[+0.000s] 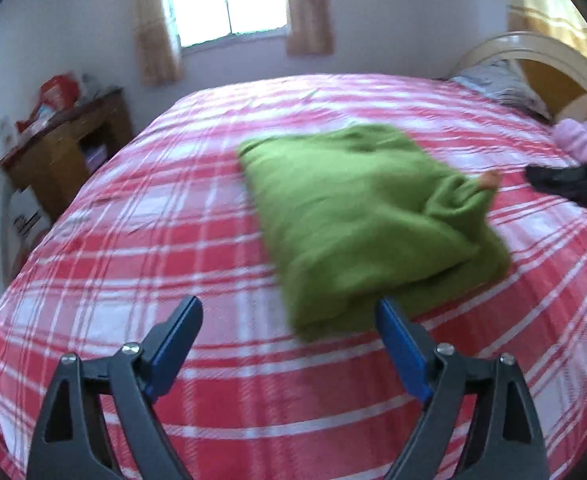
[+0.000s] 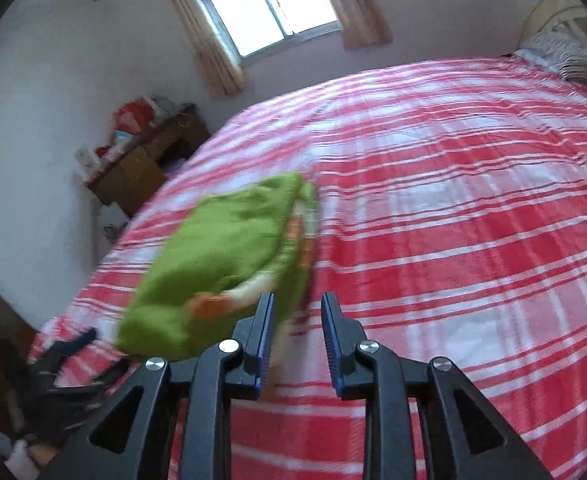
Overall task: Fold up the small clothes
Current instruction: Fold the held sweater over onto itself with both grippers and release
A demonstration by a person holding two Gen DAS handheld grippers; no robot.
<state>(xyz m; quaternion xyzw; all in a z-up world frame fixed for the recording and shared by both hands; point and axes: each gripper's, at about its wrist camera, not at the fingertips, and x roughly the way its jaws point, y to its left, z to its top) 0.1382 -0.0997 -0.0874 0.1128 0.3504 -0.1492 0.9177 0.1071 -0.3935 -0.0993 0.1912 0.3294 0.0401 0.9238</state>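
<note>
At the bottom of the left wrist view the left tool (image 1: 289, 316) stands wide, its blue-padded fingers (image 1: 181, 336) spread far apart over the red and white plaid bedsheet (image 1: 133, 240) with nothing between them; the near corner of the green garment (image 1: 357, 216) lies just beyond and slightly right of the right-hand finger, apart from it. The garment is folded into a thick, roughly rectangular bundle that runs from lower centre toward the middle of the frame, blurred at its edges, with a small orange bit showing at its right side. In the right wrist view the right tool (image 2: 298, 300) sits at bottom centre with its jaws narrowly parted, holding nothing; the green bundle (image 2: 221, 256) lies on the bed just left of its left finger, with orange and white layers showing along its near edge, and whether that finger touches the cloth cannot be told through the blur. At the lower left of this view the other tool (image 2: 69, 352) shows dark over the bed's edge. Farther off, a dark garment (image 1: 573, 184) and a pink one (image 1: 585, 140) lie at the right edge of the left view, a pillow (image 1: 497, 80) rests by the headboard (image 1: 541, 52) at upper right, a wooden nightstand (image 1: 61, 148) stands at left, and a curtained window (image 1: 229, 0) fills the top centre
</note>
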